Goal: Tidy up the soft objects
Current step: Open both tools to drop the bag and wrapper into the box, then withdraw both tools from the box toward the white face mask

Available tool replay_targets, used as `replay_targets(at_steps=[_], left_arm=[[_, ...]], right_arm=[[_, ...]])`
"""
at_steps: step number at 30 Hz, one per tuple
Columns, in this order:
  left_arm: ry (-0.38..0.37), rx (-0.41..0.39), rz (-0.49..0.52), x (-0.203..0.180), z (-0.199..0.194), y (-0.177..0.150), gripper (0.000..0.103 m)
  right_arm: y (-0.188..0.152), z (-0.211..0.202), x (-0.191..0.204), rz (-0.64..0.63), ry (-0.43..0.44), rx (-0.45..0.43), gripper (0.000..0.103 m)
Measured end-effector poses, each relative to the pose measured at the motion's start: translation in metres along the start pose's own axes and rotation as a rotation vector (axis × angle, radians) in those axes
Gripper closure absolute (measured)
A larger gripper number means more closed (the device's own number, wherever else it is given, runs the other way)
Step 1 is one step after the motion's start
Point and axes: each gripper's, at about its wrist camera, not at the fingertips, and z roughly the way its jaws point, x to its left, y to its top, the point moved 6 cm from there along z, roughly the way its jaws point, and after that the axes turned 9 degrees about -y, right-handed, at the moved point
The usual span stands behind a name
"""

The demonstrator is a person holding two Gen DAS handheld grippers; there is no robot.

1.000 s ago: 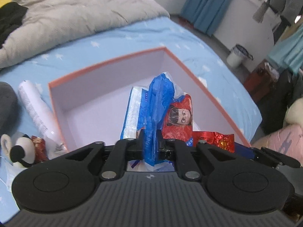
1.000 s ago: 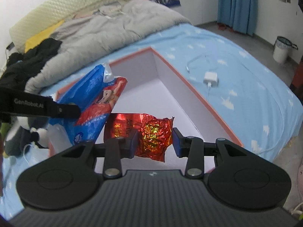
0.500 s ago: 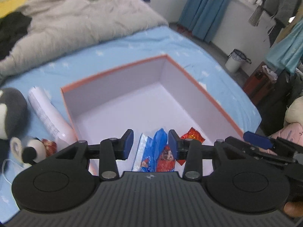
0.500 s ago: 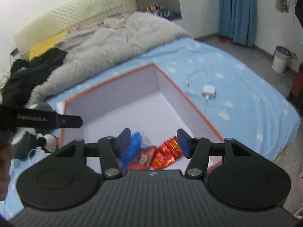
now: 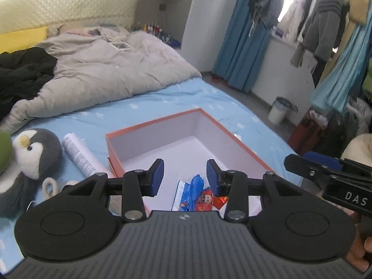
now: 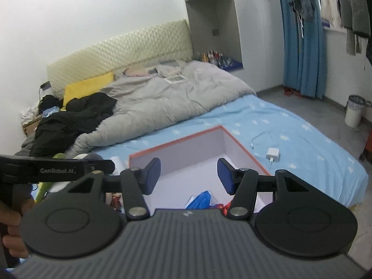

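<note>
An open orange-rimmed box (image 5: 148, 125) with a white inside sits on the blue bed sheet; it also shows in the right wrist view (image 6: 176, 143). A blue-and-red snack bag (image 5: 194, 195) and a red foil packet (image 5: 220, 201) lie in its near end; the blue bag (image 6: 200, 198) shows under my right gripper too. My left gripper (image 5: 184, 177) is open and empty, raised above the box. My right gripper (image 6: 188, 175) is open and empty, also raised above it.
A penguin plush (image 5: 34, 155) and a white tube (image 5: 81, 155) lie left of the box. A grey duvet (image 6: 162, 95) and black clothes (image 6: 76, 114) cover the bed's far half. A white charger with cable (image 6: 272, 154) lies right of the box.
Both grippers let go of their packets, which now lie in the box. Both grippers opened wider and rose up and back from the box.
</note>
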Motion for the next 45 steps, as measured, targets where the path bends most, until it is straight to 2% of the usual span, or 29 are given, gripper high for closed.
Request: replay_targets(at_steps=[12, 20, 45], left_arm=[[0.046, -0.076, -0.065, 0.017, -0.080, -0.055, 0.057], [0.098, -0.128, -0.073, 0.022, -0.106, -0.081, 0.057], [0.194, -0.006, -0.185, 0.078, -0.116, -0.180, 0.057]], right_arm=[[-0.033, -0.045, 0.032, -0.042, 0.063, -0.059, 0.046], [-0.068, -0.055, 0.054, -0.068, 0.089, -0.038, 0.046], [-0.156, -0.061, 0.105, -0.159, 0.101, 0.051, 0.046]])
